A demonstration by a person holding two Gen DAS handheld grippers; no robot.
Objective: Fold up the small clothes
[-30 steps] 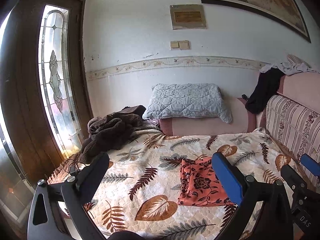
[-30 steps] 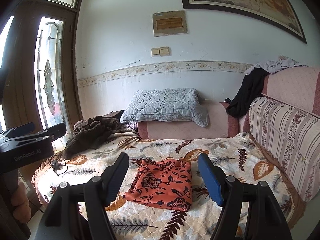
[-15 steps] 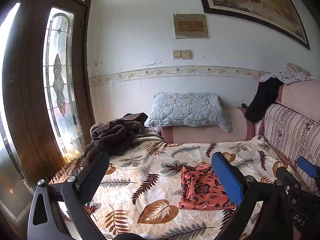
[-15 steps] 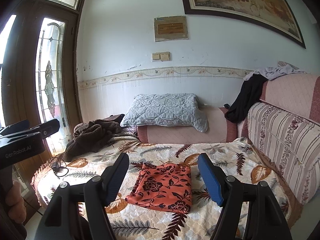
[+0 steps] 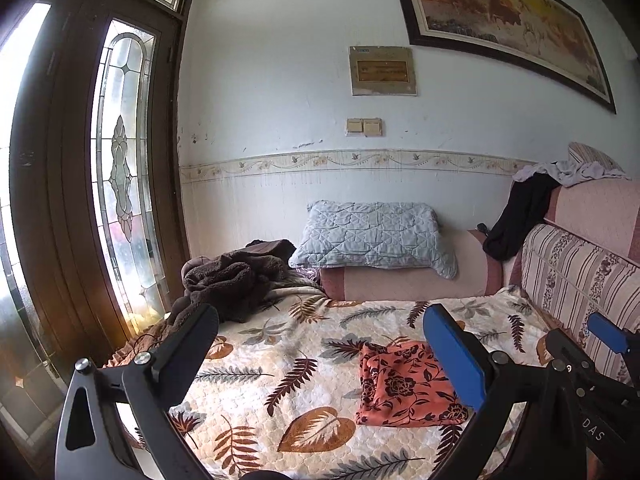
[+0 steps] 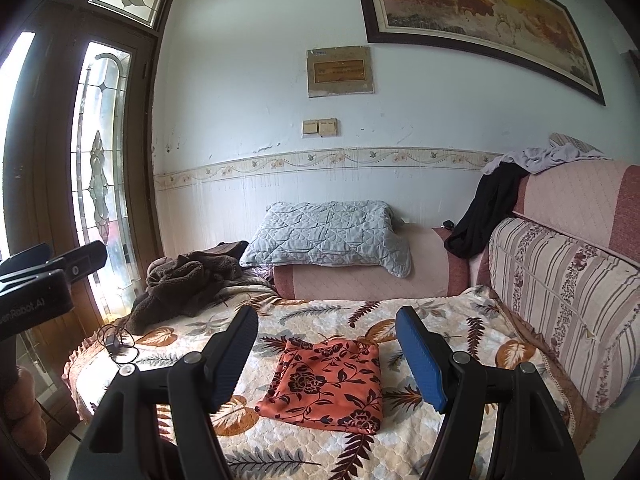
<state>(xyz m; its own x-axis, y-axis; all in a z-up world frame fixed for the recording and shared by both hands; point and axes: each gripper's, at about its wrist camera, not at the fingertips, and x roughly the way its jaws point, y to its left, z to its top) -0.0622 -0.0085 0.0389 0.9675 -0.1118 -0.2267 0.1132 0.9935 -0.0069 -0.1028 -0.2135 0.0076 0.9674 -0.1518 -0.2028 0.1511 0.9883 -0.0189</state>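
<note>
Both grippers, left gripper (image 5: 320, 360) and right gripper (image 6: 326, 354), have been drawn back and raised, jaws open and empty; the orange floral-print cloth (image 6: 326, 386) is left folded flat on the leaf-patterned bed cover (image 6: 460, 320), seemingly finished.

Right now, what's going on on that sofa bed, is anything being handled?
Nothing is held at this moment. A person has a gripper in each hand, and both the left gripper and the right gripper have open, empty jaws, clear of the cloth. The orange floral garment lies folded into a flat rectangle on the leaf-print bedspread. A brown fleece pile sits untouched at the far left corner, near the grey pillow.
</note>
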